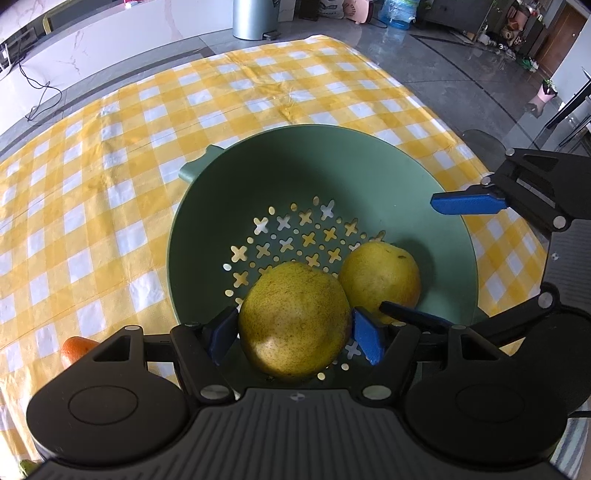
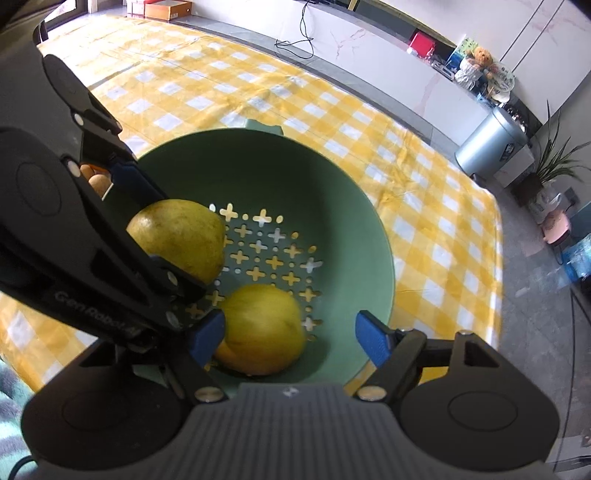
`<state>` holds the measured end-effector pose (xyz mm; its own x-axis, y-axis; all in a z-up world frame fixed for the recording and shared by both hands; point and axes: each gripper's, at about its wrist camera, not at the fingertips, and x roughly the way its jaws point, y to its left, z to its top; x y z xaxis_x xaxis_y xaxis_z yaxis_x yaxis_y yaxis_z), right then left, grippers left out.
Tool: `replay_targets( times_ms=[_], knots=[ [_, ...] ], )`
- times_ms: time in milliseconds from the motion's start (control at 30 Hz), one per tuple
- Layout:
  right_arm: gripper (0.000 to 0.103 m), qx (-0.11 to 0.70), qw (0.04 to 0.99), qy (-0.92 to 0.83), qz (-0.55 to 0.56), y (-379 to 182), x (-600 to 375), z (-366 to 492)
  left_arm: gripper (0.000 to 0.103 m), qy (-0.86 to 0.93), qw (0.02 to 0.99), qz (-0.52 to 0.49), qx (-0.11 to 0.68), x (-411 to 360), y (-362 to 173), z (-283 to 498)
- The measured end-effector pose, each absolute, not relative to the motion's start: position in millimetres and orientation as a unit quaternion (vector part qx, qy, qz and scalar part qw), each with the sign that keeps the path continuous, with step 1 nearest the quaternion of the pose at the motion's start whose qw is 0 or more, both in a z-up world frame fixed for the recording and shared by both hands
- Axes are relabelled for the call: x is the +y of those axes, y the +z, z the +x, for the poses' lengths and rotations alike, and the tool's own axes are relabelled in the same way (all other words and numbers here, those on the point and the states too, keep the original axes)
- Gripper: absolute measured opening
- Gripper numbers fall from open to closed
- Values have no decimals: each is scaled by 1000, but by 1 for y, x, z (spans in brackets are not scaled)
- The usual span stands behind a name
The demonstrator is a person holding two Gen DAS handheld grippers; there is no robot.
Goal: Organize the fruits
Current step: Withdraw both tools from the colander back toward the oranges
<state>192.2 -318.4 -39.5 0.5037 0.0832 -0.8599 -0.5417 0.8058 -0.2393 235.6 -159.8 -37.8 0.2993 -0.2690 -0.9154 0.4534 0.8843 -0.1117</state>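
A green colander (image 1: 332, 166) stands on the yellow checked tablecloth (image 1: 110, 166) and holds two yellow-green pears. The near pear (image 1: 293, 321) lies between the blue pads of my left gripper (image 1: 295, 334); the pads flank it closely without visibly pressing, so the gripper is open. The second pear (image 1: 380, 277) rests beside it, under my right gripper (image 1: 408, 254). In the right wrist view the colander (image 2: 258, 166) shows that second pear (image 2: 262, 328), blurred, lying near the left pad of my open right gripper (image 2: 290, 339) with a clear gap to the right pad. The left gripper (image 2: 181, 240) straddles the other pear (image 2: 177, 236).
An orange fruit (image 1: 75, 350) lies on the cloth left of the colander, and brownish fruits (image 2: 94, 177) show behind the left gripper. A metal bin (image 1: 255, 18) stands on the floor beyond the table. The table edge (image 2: 498, 258) runs close on the right.
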Motion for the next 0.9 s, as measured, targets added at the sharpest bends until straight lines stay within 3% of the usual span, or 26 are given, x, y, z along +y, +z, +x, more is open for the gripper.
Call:
replay_targets(
  times_ms=[200, 367, 600, 900],
  knots=[
    [75, 463, 831, 182, -248, -40, -319, 190, 81, -221, 800, 98, 549, -164, -38, 234],
    [78, 461, 838, 177, -231, -35, -322, 191, 96, -216, 815, 87, 530, -161, -22, 234],
    [79, 448, 854, 179, -194, -23, -326, 182, 96, -219, 833, 71, 502, -152, -7, 218],
    [87, 393, 898, 156, -126, -2, -317, 139, 95, -212, 868, 53, 446, -120, 24, 172]
  ],
)
